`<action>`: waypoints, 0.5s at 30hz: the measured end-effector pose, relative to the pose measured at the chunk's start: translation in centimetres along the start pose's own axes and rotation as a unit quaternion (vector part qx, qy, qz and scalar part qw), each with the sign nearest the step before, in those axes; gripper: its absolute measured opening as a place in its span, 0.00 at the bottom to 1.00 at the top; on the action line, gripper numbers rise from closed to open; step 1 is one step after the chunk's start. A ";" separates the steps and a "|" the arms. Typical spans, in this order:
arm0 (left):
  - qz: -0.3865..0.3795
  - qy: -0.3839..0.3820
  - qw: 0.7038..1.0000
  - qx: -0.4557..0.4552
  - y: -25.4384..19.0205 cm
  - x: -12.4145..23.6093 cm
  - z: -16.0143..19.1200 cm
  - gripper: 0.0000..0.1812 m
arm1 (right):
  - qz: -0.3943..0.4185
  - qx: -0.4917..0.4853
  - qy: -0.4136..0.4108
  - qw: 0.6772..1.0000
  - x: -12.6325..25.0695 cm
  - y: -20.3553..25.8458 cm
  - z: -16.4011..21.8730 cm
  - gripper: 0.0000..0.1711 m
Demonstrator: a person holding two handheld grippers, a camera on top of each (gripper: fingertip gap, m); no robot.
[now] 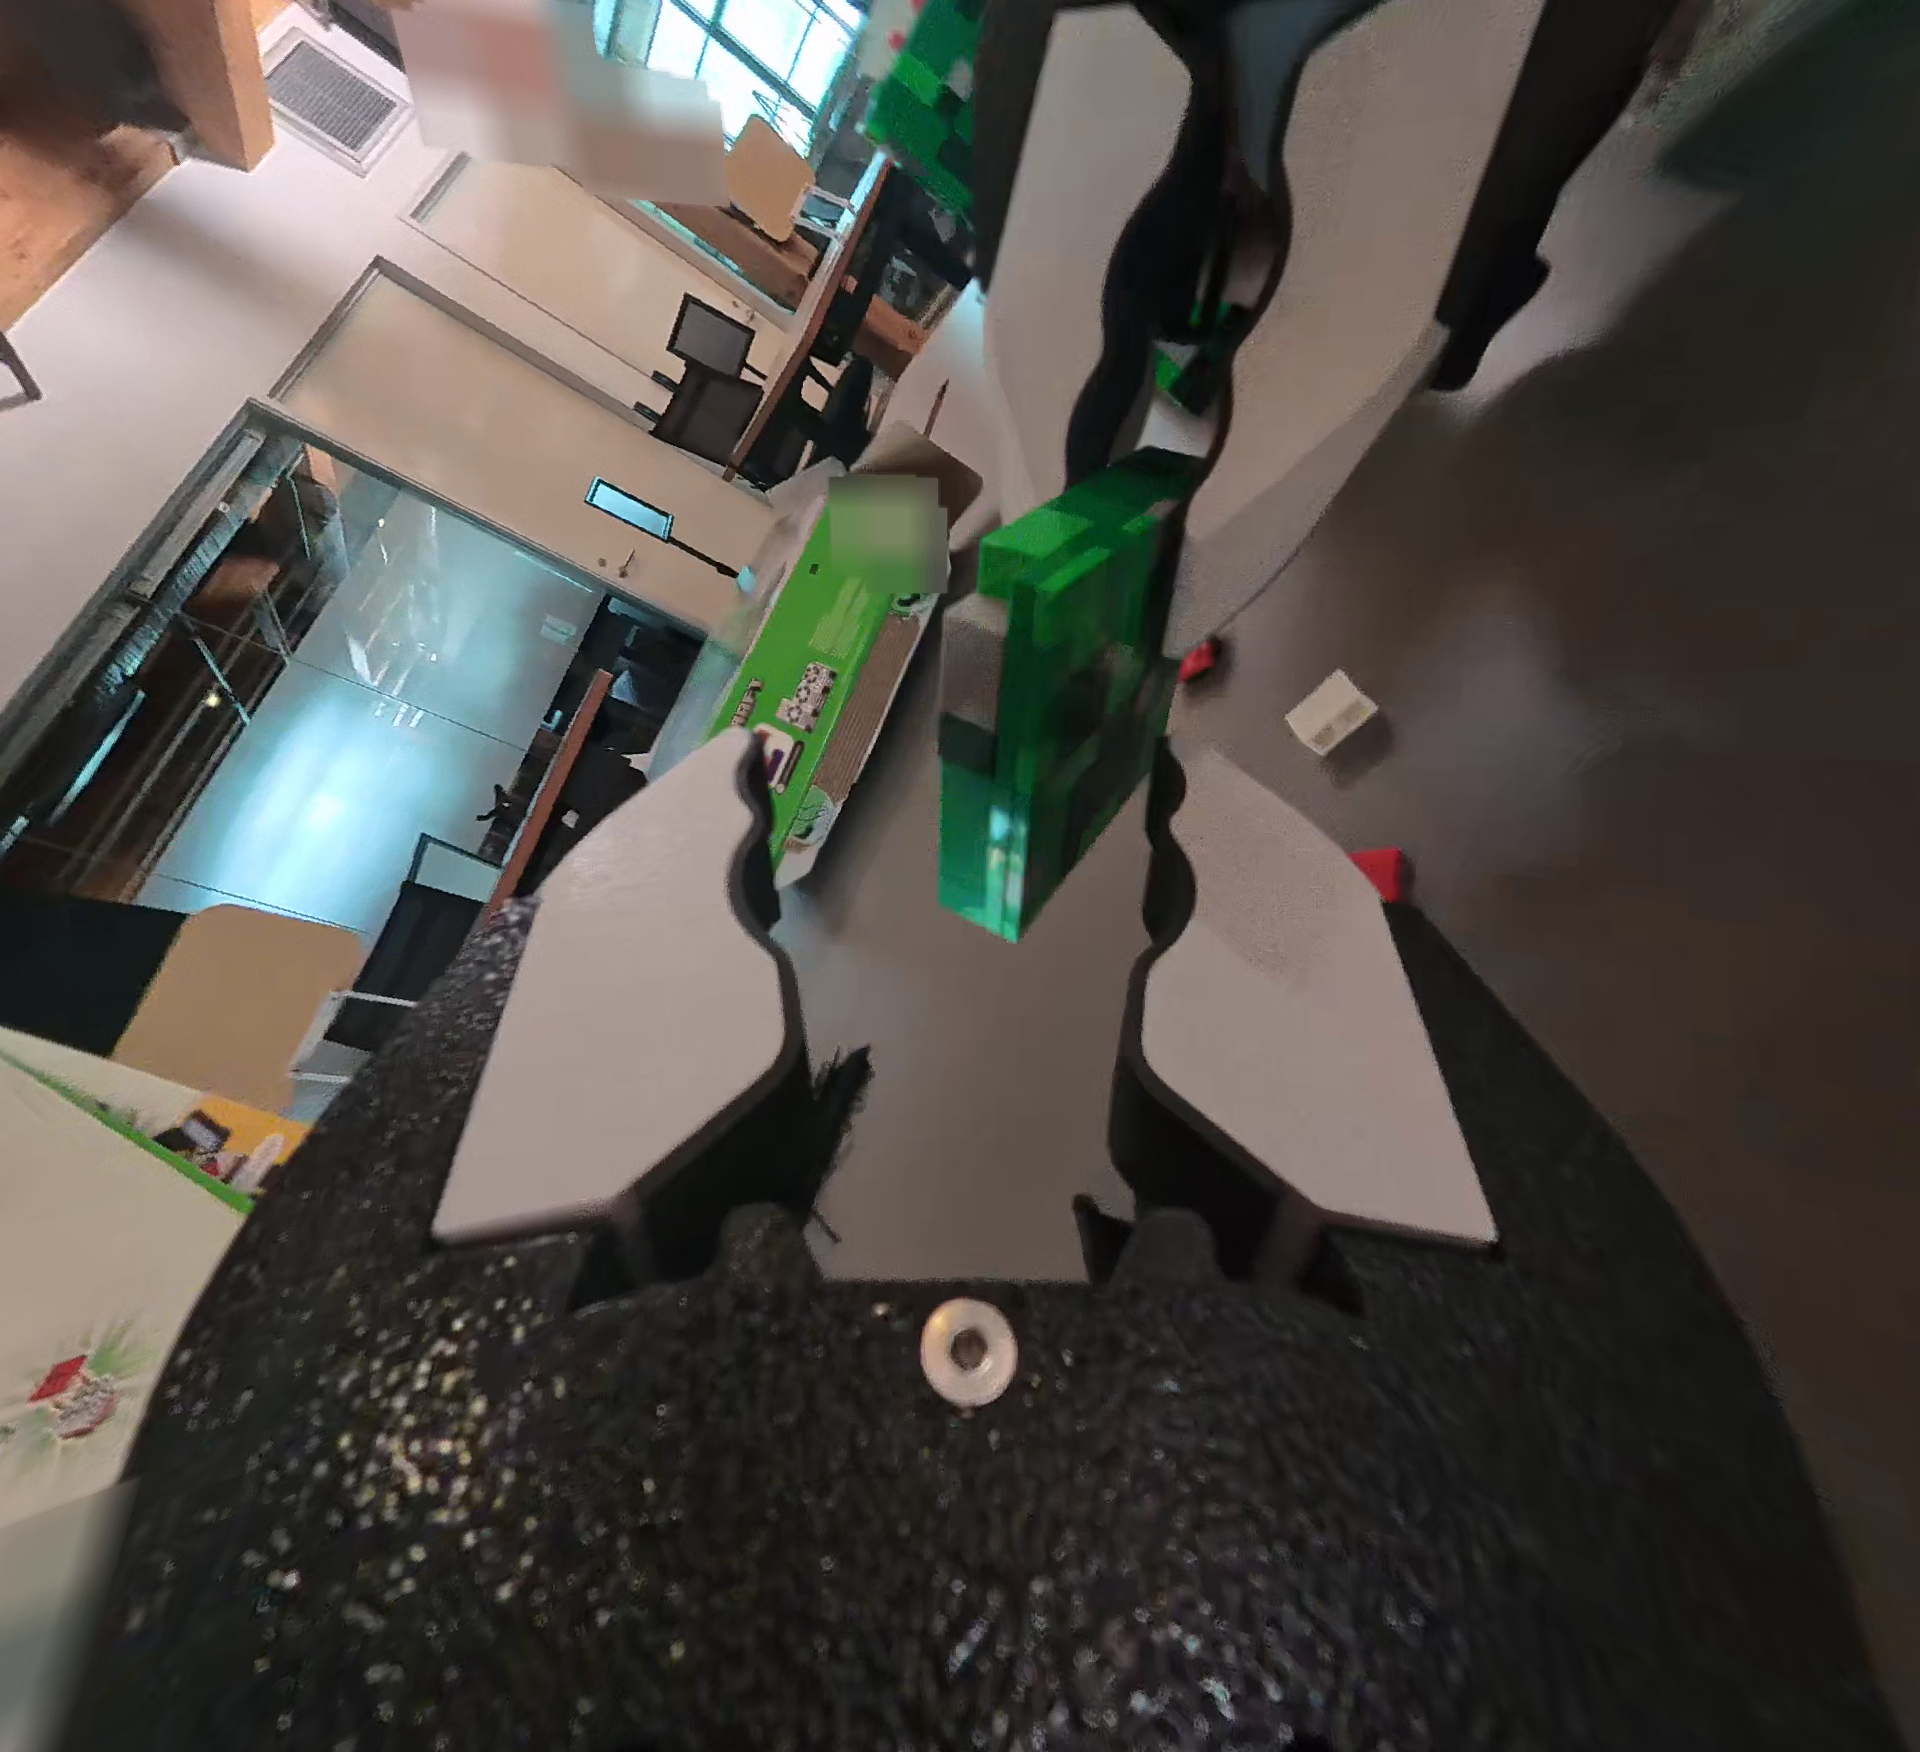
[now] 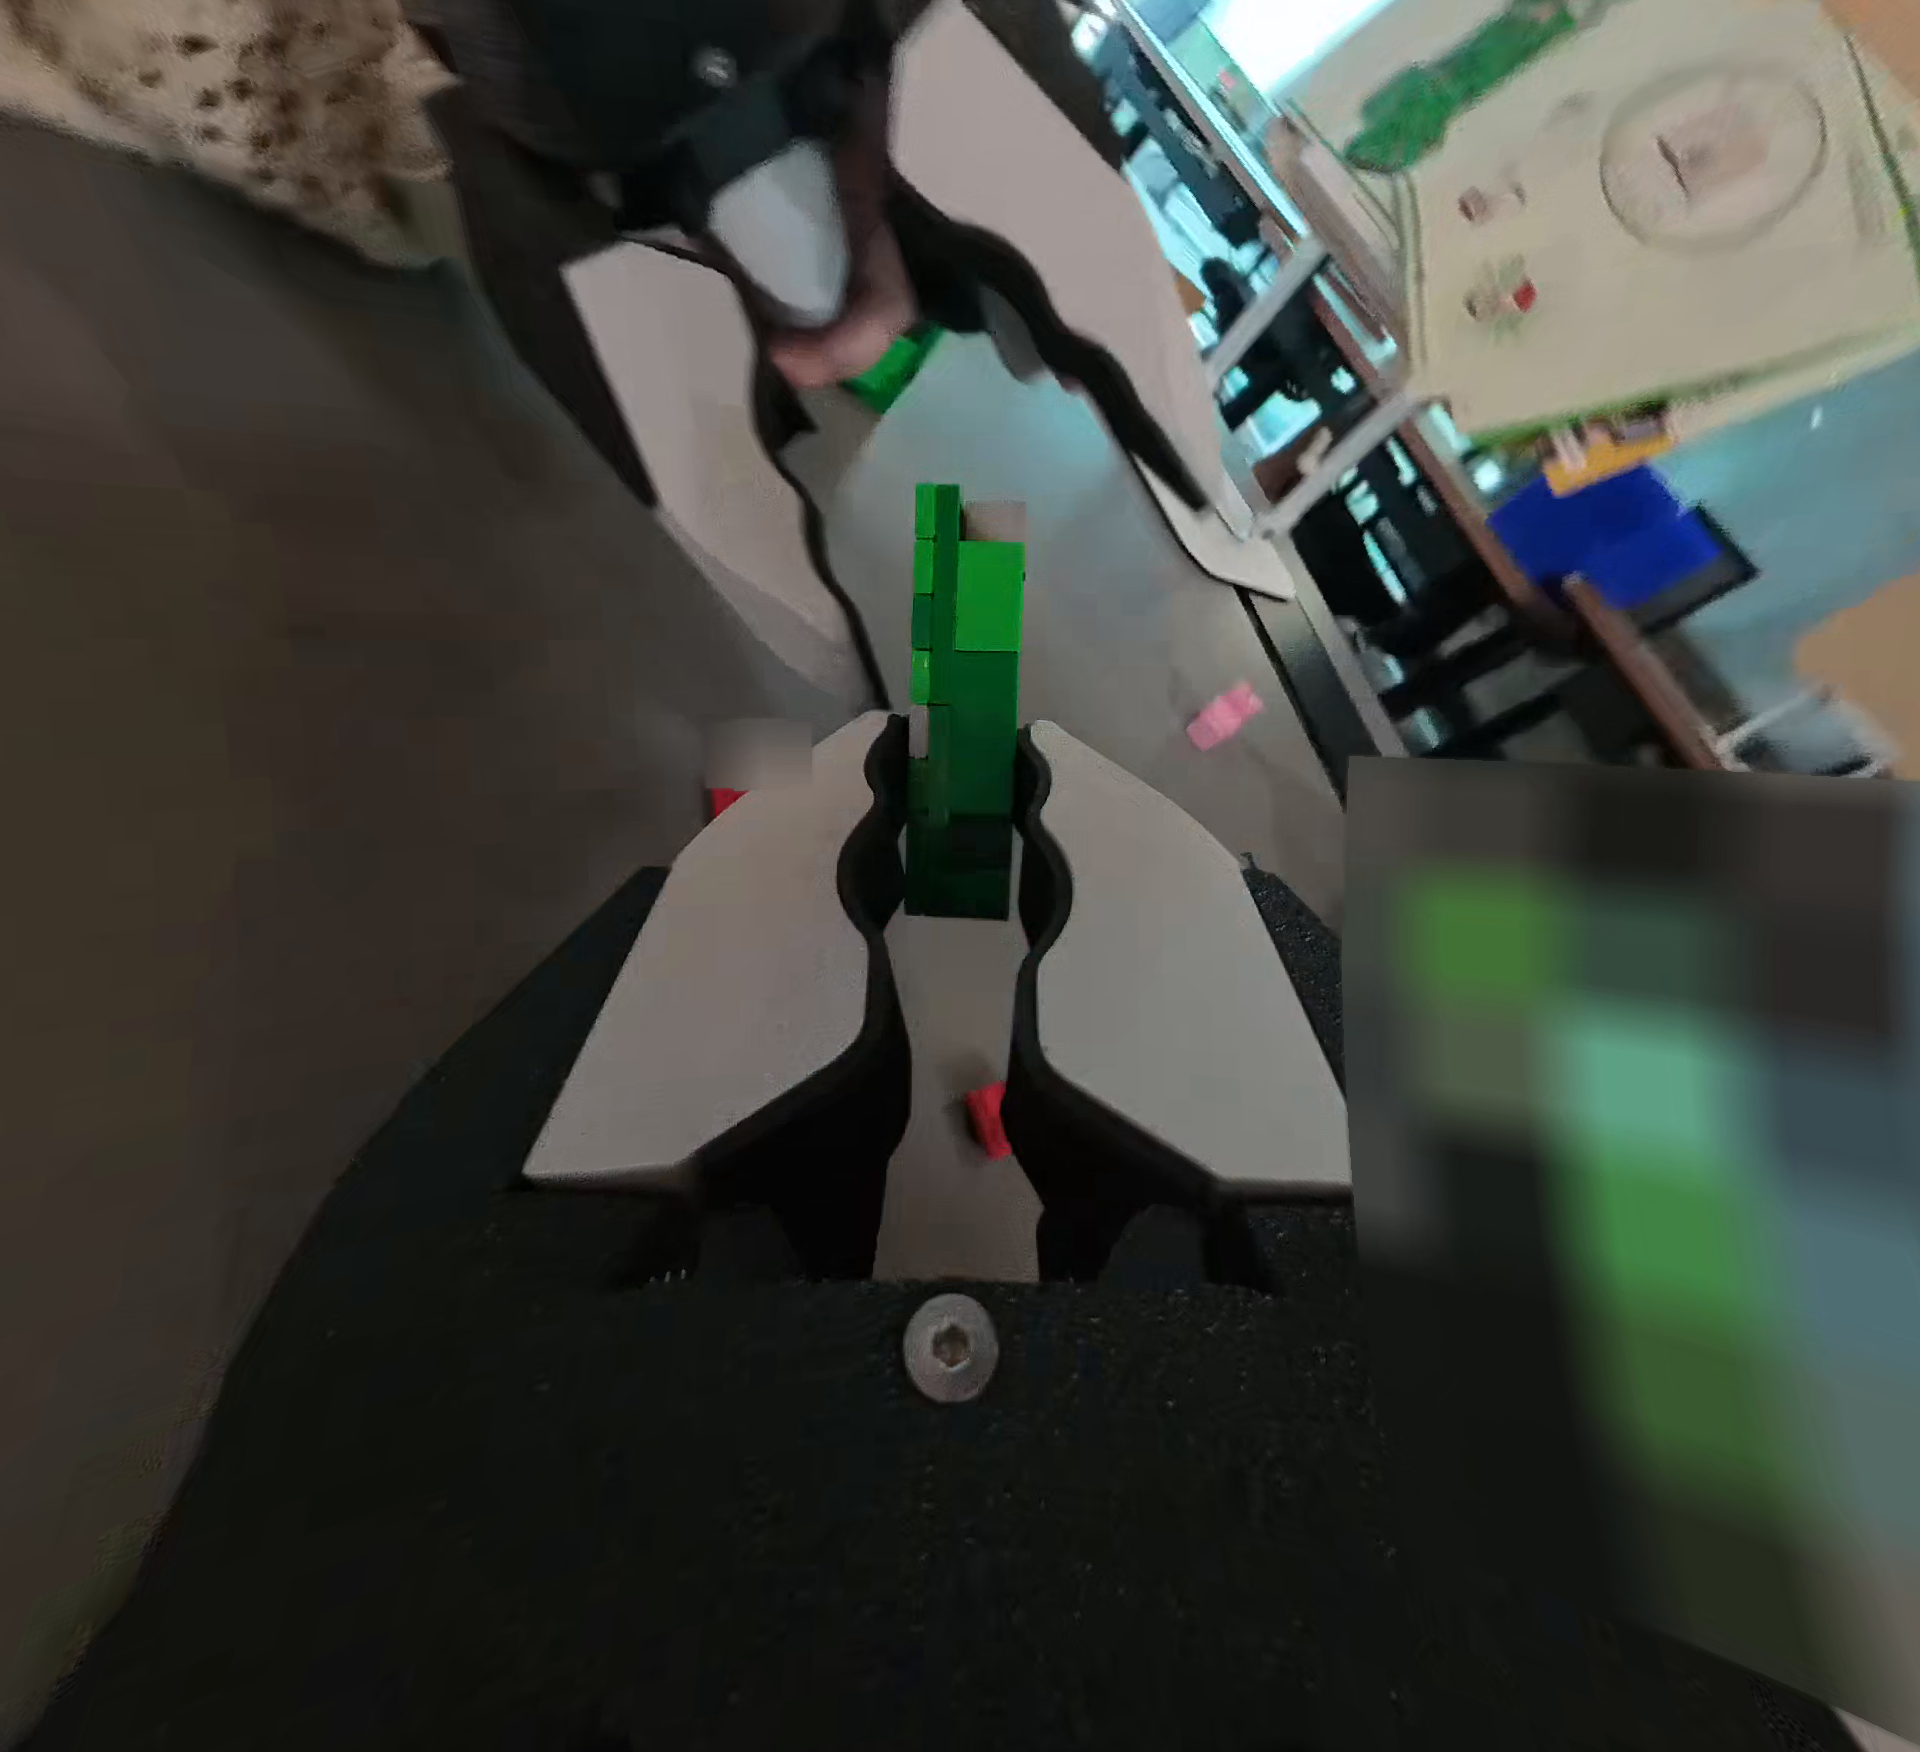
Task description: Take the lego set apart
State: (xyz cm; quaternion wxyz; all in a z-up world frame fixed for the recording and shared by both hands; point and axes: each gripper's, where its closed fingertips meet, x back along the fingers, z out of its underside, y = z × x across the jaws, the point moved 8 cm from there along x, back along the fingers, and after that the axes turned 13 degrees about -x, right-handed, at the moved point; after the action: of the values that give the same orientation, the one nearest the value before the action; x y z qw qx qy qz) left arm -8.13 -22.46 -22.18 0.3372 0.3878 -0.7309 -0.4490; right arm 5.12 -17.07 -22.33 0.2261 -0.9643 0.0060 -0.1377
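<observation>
A flat green lego assembly with some grey and dark bricks is held up above the grey table. My right gripper is shut on its lower end; in the left wrist view this gripper reaches in from the top. My left gripper is open, its fingers either side of the assembly's free end. The right finger is close to the green edge and the left finger stands apart. In the right wrist view the left gripper shows open beyond the assembly.
Loose pieces lie on the table: a white brick, red pieces, a pink brick. A green box and another green lego build stand behind. The table edge runs at the right.
</observation>
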 end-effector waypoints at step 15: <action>0.044 0.085 0.984 -0.151 -2.3 -1.0 0.2 0.09 | 0.024 0.161 0.013 0.987 -0.8 2.3 -0.1 0.13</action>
State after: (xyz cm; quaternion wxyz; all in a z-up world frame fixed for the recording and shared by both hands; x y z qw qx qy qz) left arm -7.22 -22.17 -24.49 0.4725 0.3369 -0.6399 -0.5038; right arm 4.44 -19.12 -23.50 0.3812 -0.9132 0.0102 -0.1441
